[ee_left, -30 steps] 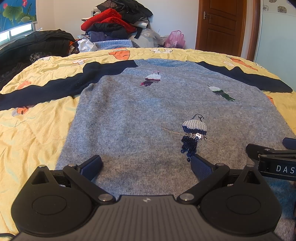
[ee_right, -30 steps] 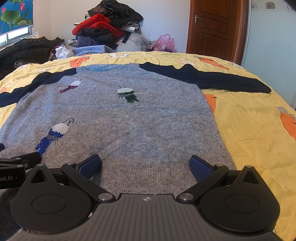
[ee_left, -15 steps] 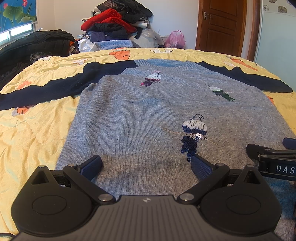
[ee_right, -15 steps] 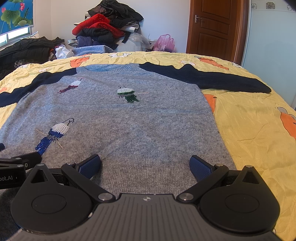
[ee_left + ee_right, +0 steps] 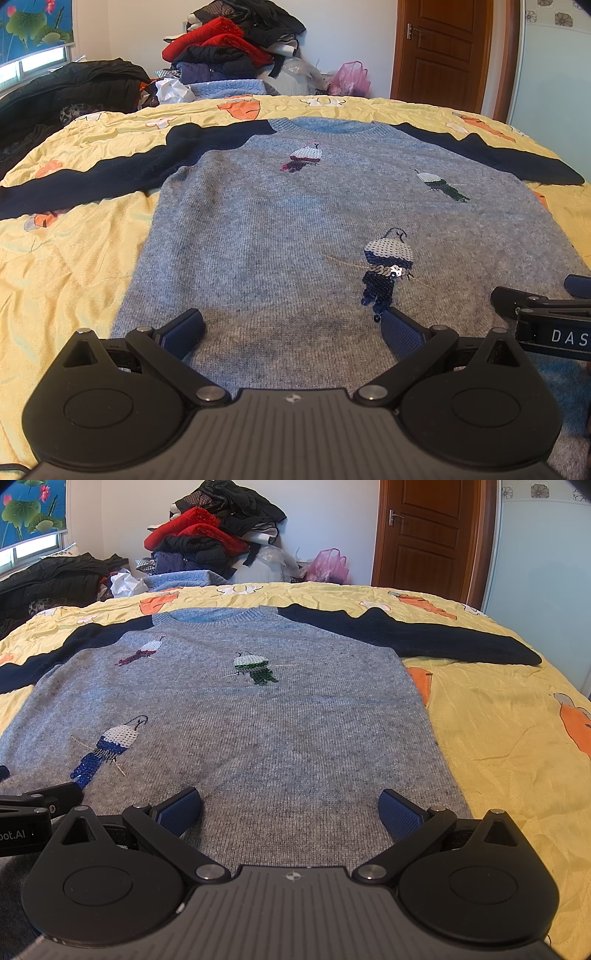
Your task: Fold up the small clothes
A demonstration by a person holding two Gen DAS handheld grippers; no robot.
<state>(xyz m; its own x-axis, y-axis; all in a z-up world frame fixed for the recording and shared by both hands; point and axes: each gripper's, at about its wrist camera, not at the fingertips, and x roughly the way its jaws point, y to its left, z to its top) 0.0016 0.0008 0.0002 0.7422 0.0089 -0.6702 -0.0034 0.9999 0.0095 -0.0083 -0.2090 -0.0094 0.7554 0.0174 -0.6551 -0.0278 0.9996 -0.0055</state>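
A: Nearest us, our left gripper [image 5: 291, 325] and right gripper [image 5: 290, 805] hover spread wide over the sweater [image 5: 295, 229] hem, holding nothing.

B: Beyond the hem it lies flat on the bedspread [image 5: 498, 720]; we might pinch that too.

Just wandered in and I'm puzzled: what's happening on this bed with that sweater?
A person holds a hand-held gripper in each hand over a grey sweater spread flat, sleeves out, on a yellow bedspread. The left hand-held gripper and right hand-held gripper both sit open by the hem. Nothing is gripped; folding has not started.
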